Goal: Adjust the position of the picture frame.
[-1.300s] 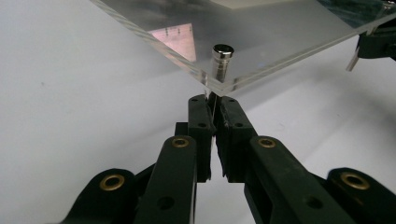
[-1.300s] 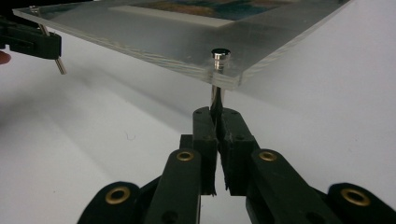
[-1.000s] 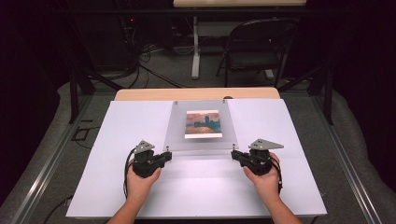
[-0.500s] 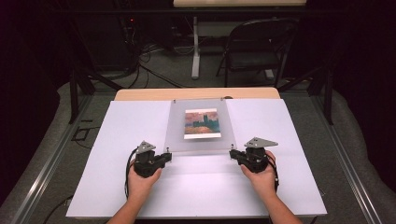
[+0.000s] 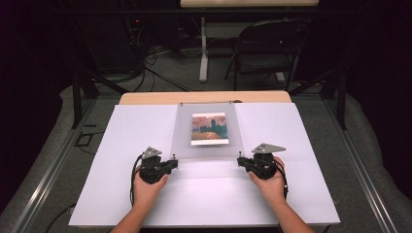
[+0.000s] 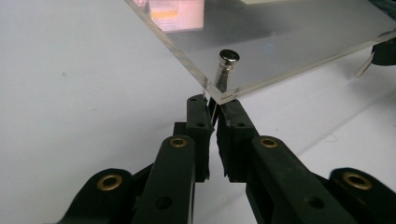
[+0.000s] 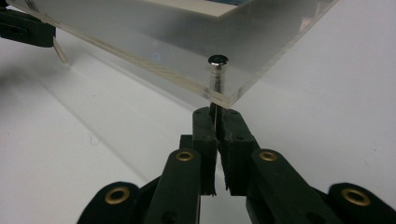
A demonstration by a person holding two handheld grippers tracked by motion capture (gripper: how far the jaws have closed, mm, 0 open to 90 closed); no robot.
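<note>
Left gripper (image 5: 171, 163) and right gripper (image 5: 242, 162) clenched on near corners of clear acrylic panel (image 5: 209, 145); what jaws pinch underneath hard to make out.

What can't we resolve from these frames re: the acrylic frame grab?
- Left gripper view: what the pads pinch under the acrylic panel corner is hidden by the corner and the metal pin.
- Right gripper view: same, a thin edge at most.
- High view: picture detail is too small, and the far pins blur.
- Both gripper views: the panel's far edge is cut off at the top.
</note>
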